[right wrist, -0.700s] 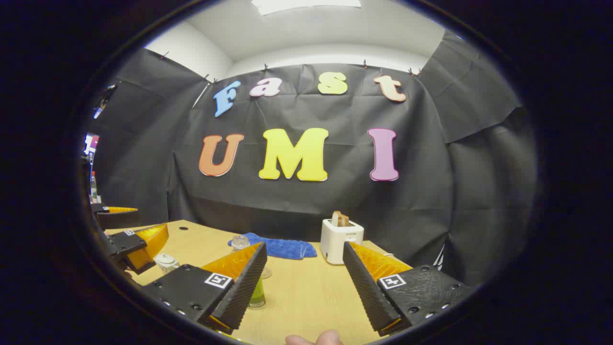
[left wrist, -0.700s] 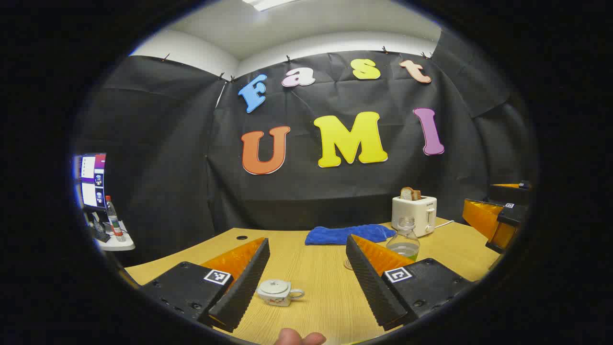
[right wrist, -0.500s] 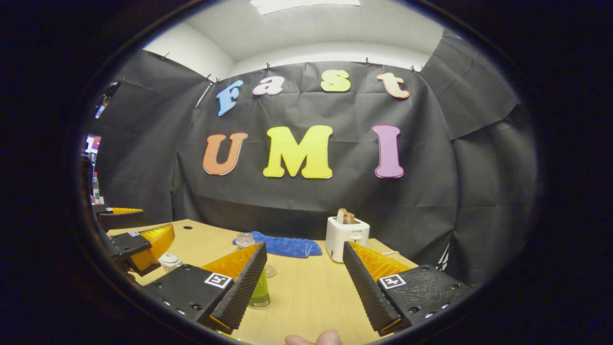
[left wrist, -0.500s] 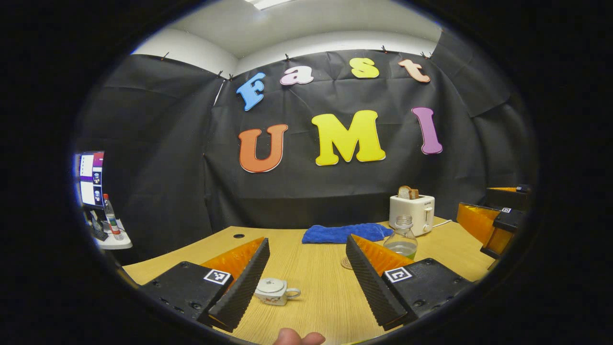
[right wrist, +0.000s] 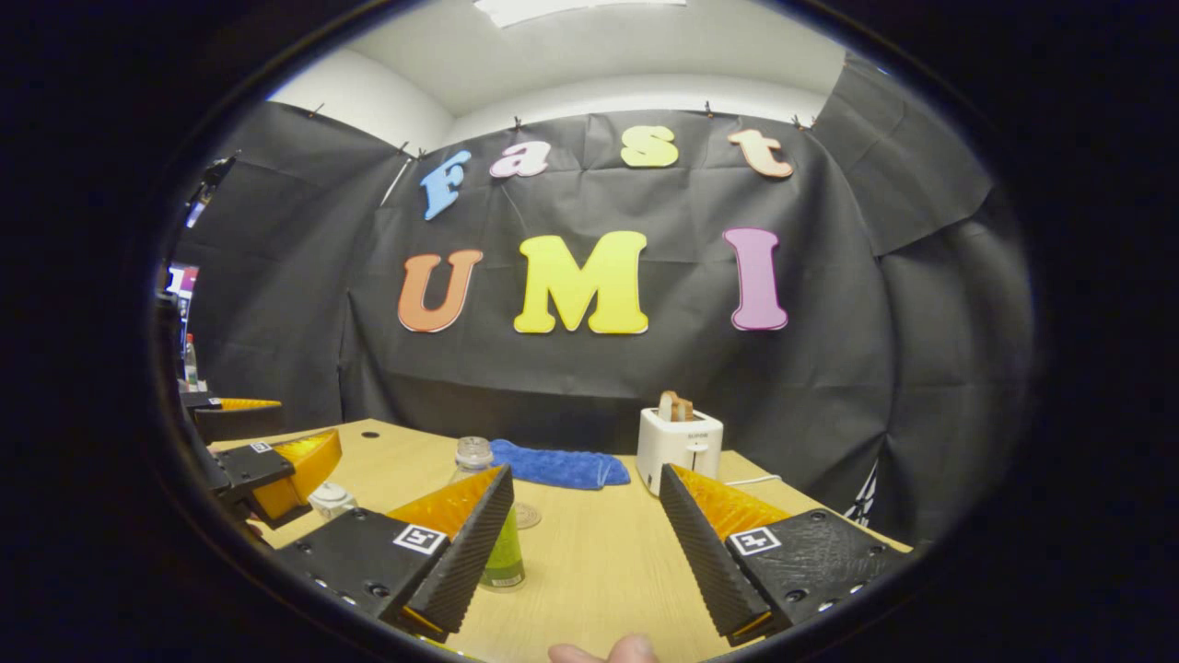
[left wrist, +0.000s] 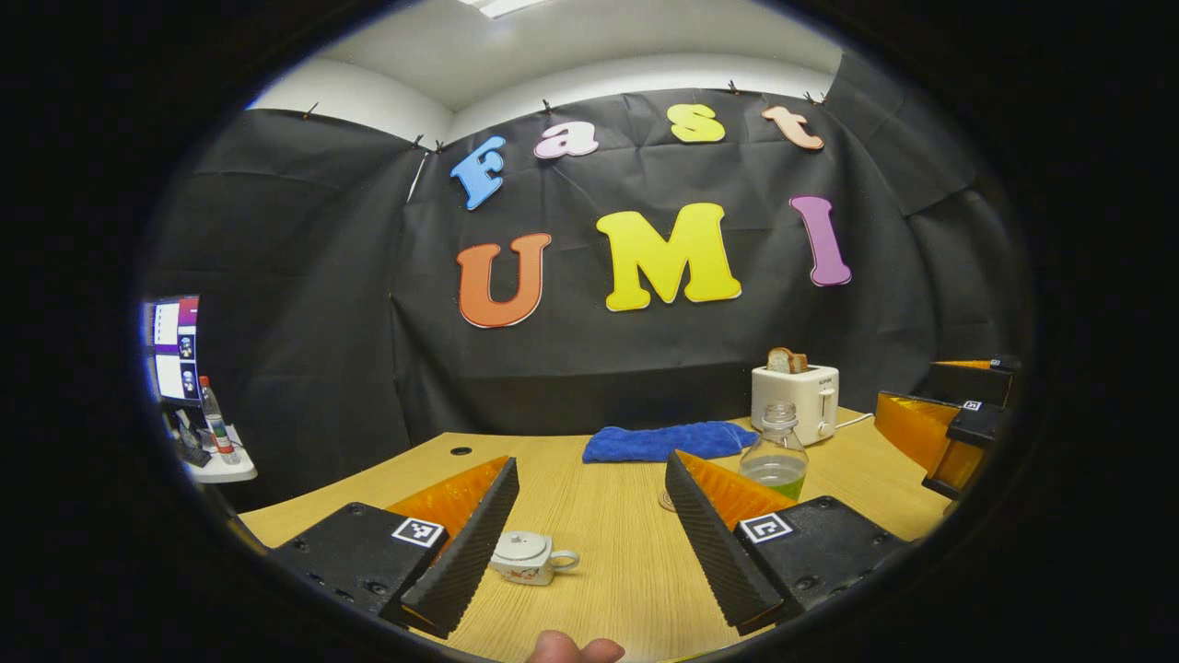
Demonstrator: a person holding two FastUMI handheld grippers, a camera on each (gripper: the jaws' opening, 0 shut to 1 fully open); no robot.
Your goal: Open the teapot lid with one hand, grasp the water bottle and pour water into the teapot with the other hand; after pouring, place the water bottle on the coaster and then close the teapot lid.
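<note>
While both claws gape empty, the small white teapot (left wrist: 523,558) sits lidded, handle right.

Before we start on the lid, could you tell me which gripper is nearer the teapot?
Left. The left gripper hangs open just short of the teapot; the right gripper, also open, faces the bottle instead.

It was a test booth set up inside a plain room, not a real home. Black cloth (right wrist: 599,387) hung on clips and made the walls, with white wall and a ceiling light (right wrist: 580,9) above it. A wooden table (right wrist: 589,562) held kitchen things: a white toaster (right wrist: 680,449) with bread near the far edge, and a blue towel (right wrist: 560,465). Past the left edge stood a computer screen (left wrist: 175,348) on a small shelf.
</note>
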